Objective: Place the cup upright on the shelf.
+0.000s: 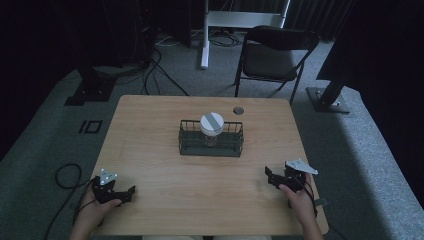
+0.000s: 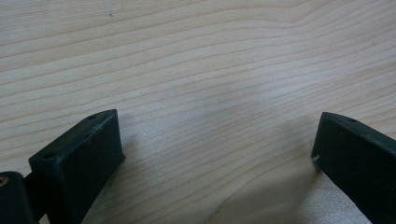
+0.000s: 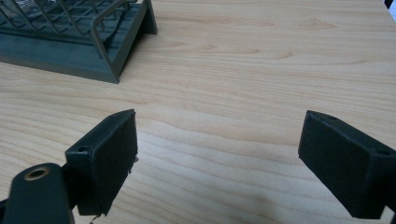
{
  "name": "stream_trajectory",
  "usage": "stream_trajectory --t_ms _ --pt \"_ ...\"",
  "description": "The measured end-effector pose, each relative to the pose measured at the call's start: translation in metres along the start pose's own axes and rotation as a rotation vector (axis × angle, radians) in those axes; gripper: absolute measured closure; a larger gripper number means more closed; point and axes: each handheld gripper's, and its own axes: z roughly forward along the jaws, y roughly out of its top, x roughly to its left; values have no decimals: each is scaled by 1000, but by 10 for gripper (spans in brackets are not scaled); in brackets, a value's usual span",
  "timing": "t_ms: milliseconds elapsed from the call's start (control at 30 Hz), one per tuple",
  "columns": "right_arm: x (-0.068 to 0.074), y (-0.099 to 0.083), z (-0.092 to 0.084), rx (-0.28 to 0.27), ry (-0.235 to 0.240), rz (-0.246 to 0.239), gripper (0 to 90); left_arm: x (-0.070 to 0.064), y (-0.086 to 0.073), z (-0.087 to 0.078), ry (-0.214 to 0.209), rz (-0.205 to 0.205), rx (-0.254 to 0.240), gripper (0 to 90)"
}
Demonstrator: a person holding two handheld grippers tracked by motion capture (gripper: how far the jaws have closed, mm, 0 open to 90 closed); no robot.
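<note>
Nearest the person, 2 hands come in over the near edge of the wooden table, each holding a black claw. The left gripper sits low over the near left corner, its grey plate on top and its cable looping off the table's left side to the floor. In the left gripper view its 2 jaws stand wide apart over bare wood grain, with nothing between them. The right gripper sits over the near right part of the table, also capped by a grey plate. In the right gripper view its 2 jaws are likewise spread wide and hold nothing; the wood between them is bare.

Farther in, near the middle of the table and well apart from both claws, stands a dark wire basket. Its corner appears at the upper left of the right gripper view. Inside the basket stands 1 jar with a white lid crossed by a grey stripe; the lid rises above the basket's rim.

Beyond the basket, a small round grommet is set into the table near its far edge. Behind the table, on the grey carpet, stands 1 black folding chair, with a white stand to its left.
</note>
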Motion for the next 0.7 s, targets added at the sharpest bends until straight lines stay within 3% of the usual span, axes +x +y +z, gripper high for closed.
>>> stream_trajectory --t_ms 700 --pt "-11 -13 5 89 -45 -5 117 0 0 0 0 0 0 20"
